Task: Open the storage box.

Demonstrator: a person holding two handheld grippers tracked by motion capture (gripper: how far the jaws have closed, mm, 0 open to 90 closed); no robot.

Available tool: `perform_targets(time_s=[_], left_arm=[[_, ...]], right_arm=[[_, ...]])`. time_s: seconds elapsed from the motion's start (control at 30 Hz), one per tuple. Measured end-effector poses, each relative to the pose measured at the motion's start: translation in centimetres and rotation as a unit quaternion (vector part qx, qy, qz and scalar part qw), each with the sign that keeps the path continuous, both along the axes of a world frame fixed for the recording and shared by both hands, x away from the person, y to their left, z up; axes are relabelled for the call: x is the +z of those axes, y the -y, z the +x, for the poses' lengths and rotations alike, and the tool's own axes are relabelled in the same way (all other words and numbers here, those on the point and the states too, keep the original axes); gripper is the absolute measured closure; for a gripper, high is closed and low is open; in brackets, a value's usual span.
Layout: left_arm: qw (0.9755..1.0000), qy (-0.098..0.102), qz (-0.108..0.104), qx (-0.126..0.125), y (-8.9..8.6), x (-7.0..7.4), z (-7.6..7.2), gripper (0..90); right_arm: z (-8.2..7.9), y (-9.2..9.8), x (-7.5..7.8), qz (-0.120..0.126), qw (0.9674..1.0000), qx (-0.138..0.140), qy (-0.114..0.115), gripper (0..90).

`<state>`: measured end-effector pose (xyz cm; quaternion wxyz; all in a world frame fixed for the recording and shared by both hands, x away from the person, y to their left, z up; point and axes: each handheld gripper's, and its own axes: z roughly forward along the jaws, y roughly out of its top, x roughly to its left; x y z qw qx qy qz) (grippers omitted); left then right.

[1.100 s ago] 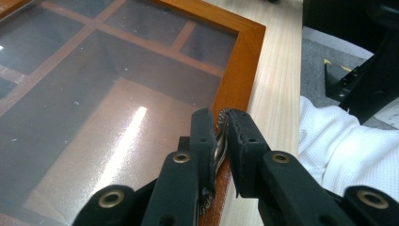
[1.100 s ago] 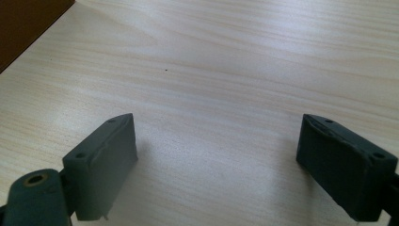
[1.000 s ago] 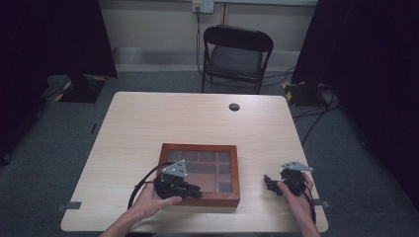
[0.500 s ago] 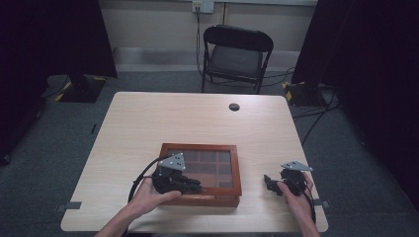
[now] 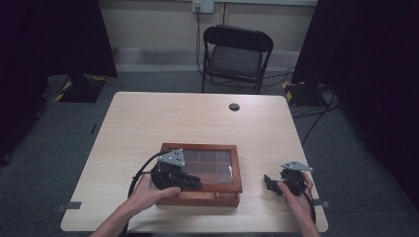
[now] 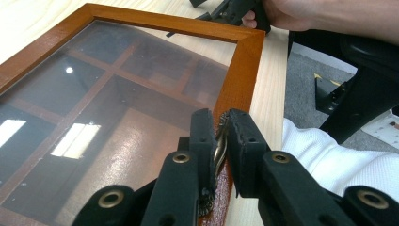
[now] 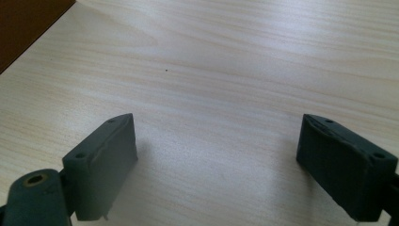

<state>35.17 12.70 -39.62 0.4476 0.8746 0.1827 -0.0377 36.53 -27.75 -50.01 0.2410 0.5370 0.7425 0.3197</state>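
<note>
Left tongs (image 6: 220, 141) pinching brass latch (image 6: 219, 146), wooden box (image 5: 197, 174), right tongs (image 7: 216, 165) wide apart

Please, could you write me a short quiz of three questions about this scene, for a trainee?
1. What does the left gripper pinch at the front rim of the wooden box?
2. True or false: the right gripper holds something.
3. The lid of the box is: A) solid wood, B) glass in a wooden frame, C) metal.

Key: 1. a small metal clasp; 2. false, its jaws stand open over the bare table; 3. B.
</note>
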Motion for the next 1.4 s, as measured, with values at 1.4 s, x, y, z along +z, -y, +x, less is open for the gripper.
perform_targets(time_s=[1.4], left_arm=[[1.0000,0.001,-0.006,0.005,-0.2,2.9,1.3,80.8]], right_arm=[[0.0,0.0,0.0,0.000,1.0000,0.001,0.000,11.5]])
